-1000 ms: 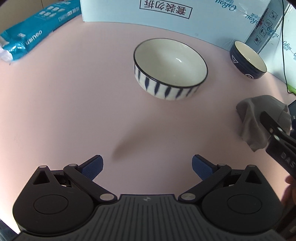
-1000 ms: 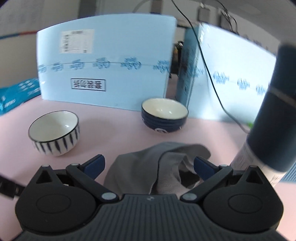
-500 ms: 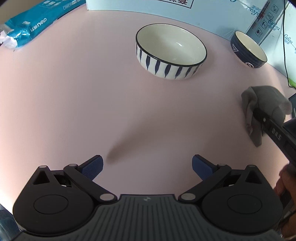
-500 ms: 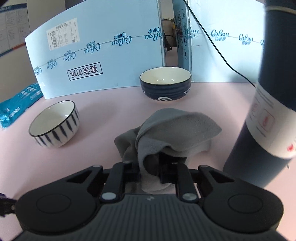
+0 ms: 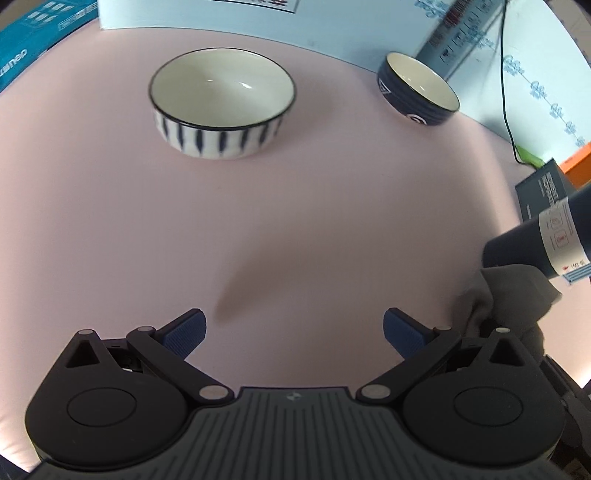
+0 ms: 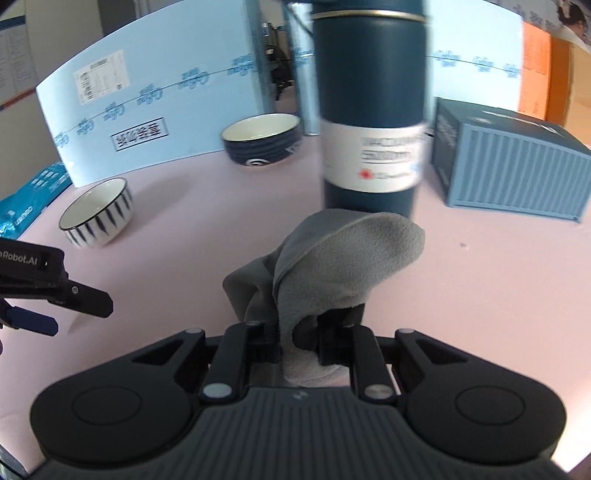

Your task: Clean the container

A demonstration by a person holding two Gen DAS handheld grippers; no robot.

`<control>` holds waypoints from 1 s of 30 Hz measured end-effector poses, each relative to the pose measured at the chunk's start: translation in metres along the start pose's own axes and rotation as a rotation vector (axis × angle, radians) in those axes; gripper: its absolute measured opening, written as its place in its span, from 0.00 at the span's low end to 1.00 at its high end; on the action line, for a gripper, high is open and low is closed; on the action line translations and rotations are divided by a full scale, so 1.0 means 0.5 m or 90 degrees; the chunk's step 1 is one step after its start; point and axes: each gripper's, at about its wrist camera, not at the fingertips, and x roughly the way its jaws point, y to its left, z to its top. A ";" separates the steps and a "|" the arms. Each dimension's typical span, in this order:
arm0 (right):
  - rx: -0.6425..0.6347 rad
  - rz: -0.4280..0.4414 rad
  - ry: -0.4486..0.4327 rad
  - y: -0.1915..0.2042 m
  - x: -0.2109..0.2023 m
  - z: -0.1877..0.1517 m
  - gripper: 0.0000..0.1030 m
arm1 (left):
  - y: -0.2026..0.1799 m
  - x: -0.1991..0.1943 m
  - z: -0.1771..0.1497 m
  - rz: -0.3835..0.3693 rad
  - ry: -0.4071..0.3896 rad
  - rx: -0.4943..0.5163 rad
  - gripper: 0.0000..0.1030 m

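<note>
In the left wrist view, the left gripper [image 5: 294,330] is held above the pink table [image 5: 110,229] with its blue-padded fingers [image 5: 184,329] spread wide and nothing between them. A white bowl with dark stripes [image 5: 221,107] is seen upright ahead of it, well apart, and a dark blue bowl [image 5: 419,94] is seen farther right, near the light blue board [image 5: 332,33]. At the right edge, the dark blue bottle [image 5: 543,243] with a white label is seen, and the grey cloth [image 5: 513,299] is bunched just below its base.

In the right wrist view, the right gripper [image 6: 297,341] is seen with its fingers drawn close together, clamped on the grey cloth [image 6: 332,266], which is humped up in front of them. The dark blue bottle [image 6: 369,110] is stood upright on the table directly behind the cloth; whether the cloth touches it cannot be told. A blue-grey ribbed box [image 6: 509,170] is placed to the right of the bottle. The dark blue bowl [image 6: 262,142] is seen to the left of the bottle, and the striped bowl [image 6: 96,212] farther left. Part of the left gripper [image 6: 48,295] is shown at the left edge.
</note>
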 end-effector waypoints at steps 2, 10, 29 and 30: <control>0.017 -0.007 -0.005 -0.028 -0.009 0.001 0.18 | -0.011 0.003 -0.006 0.014 0.011 -0.005 1.00; 0.032 0.004 -0.044 -0.125 -0.013 0.035 0.18 | -0.056 -0.024 -0.017 0.032 -0.023 -0.039 1.00; -0.120 0.196 0.017 -0.284 0.041 0.082 0.19 | -0.276 -0.068 -0.053 0.037 -0.138 0.007 1.00; -0.131 0.209 0.026 -0.289 0.047 0.087 0.20 | -0.281 -0.070 -0.056 0.027 -0.146 0.004 1.00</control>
